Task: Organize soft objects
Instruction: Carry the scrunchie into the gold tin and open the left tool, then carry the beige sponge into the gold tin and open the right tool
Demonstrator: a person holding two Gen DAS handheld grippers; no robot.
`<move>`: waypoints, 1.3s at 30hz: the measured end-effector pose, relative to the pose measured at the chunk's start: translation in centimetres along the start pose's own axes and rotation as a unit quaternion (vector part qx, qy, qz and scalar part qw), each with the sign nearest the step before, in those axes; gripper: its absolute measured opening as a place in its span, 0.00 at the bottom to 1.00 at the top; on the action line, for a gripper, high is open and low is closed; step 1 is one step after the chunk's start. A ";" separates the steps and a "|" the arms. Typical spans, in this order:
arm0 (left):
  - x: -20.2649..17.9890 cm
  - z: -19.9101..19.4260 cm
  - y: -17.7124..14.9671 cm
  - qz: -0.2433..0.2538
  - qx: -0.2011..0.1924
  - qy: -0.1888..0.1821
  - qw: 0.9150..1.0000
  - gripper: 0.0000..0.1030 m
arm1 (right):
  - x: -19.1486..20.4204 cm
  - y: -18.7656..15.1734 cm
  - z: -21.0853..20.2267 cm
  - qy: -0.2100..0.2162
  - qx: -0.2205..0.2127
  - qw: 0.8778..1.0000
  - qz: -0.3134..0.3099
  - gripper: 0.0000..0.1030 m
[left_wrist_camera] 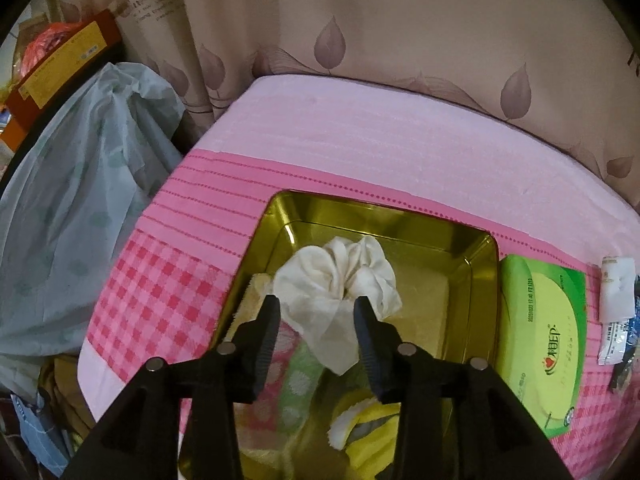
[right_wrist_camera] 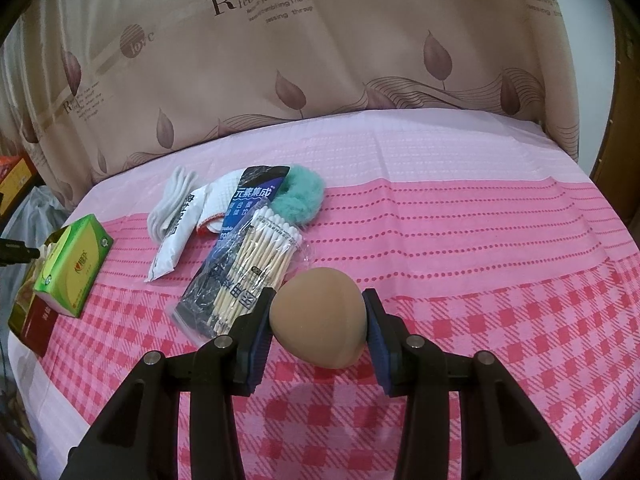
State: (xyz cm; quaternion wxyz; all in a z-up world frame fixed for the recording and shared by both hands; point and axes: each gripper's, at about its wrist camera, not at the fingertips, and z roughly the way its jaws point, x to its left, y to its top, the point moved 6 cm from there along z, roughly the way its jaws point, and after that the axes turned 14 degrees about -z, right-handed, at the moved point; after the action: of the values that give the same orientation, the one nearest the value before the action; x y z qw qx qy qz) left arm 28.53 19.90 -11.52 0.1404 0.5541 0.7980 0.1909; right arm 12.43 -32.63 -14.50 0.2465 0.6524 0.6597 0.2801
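Note:
A crumpled white cloth (left_wrist_camera: 340, 272) lies over the open gold tin (left_wrist_camera: 384, 210), between the fingers of my left gripper (left_wrist_camera: 317, 302). The jaws stand apart and the pads do not squeeze it, so the left gripper is open. Under it in the tin lie a pale yellow towel (left_wrist_camera: 256, 292), a pink and green dotted cloth (left_wrist_camera: 292, 380) and a bright yellow cloth (left_wrist_camera: 368, 428). My right gripper (right_wrist_camera: 320, 294) is shut on a beige egg-shaped sponge (right_wrist_camera: 320, 316), held just above the pink checked tablecloth (right_wrist_camera: 480, 280).
A green tissue pack (left_wrist_camera: 540, 340) lies right of the tin. White socks (right_wrist_camera: 172, 208), a dark packet (right_wrist_camera: 248, 200), a bag of cotton swabs (right_wrist_camera: 260, 256) and a teal fluffy scrunchie (right_wrist_camera: 298, 196) lie mid-table. A pale plastic bag (left_wrist_camera: 80, 200) sits left of the table, a curtain (left_wrist_camera: 400, 40) behind.

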 end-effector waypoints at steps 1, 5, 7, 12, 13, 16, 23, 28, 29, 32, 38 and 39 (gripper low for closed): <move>0.2 -0.5 0.0 -0.003 -0.005 -0.004 1.000 0.41 | 0.0 0.0 -0.1 0.000 -0.001 1.000 0.000 0.39; 0.9 -2.8 -0.4 -0.007 -0.023 -0.009 1.000 0.41 | 0.2 0.1 -0.2 -0.001 -0.003 1.000 -0.004 0.39; 1.3 -4.1 -1.0 -0.001 -0.038 -0.002 0.999 0.41 | 0.4 0.1 -0.3 -0.001 -0.002 1.000 -0.007 0.39; 2.4 -6.5 -3.1 0.014 -0.055 -0.006 0.998 0.41 | 1.1 0.1 -0.3 0.000 0.000 1.000 -0.016 0.39; 2.8 -6.8 -3.7 0.015 -0.056 -0.006 0.998 0.41 | 1.3 0.1 -0.3 -0.001 0.001 1.000 -0.019 0.39; 4.0 -7.8 -5.0 0.012 -0.068 -0.004 0.998 0.41 | 1.7 0.1 -0.3 -0.002 0.002 1.000 -0.026 0.39; 8.4 -9.0 -7.0 -0.022 -0.094 0.008 0.995 0.41 | 2.9 0.6 -0.7 -0.008 0.001 0.999 -0.043 0.39; 11.5 -9.0 -7.9 -0.048 -0.108 0.026 0.993 0.41 | 4.5 1.0 -1.1 -0.012 -0.003 0.998 -0.061 0.39; 12.1 -8.9 -8.2 -0.053 -0.110 0.031 0.992 0.41 | 4.9 1.1 -1.3 -0.013 -0.006 0.998 -0.065 0.39; 13.3 -8.6 -9.0 -0.056 -0.104 0.037 0.992 0.41 | 6.1 1.6 -1.6 -0.009 -0.007 0.997 -0.074 0.39; 14.7 -9.2 -9.0 -0.078 -0.113 0.030 0.990 0.41 | 9.5 3.0 -2.5 0.013 -0.016 0.996 -0.090 0.39; 14.9 -9.3 -8.9 -0.083 -0.117 0.029 0.989 0.41 | 10.3 3.3 -2.7 0.017 -0.018 0.995 -0.096 0.39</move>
State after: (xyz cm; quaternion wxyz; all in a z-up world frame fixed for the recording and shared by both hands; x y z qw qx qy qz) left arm 11.87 29.73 -7.54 0.1962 0.4598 0.8172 0.2868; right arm 12.68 -22.49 -9.85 0.2723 0.5769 0.7181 0.2780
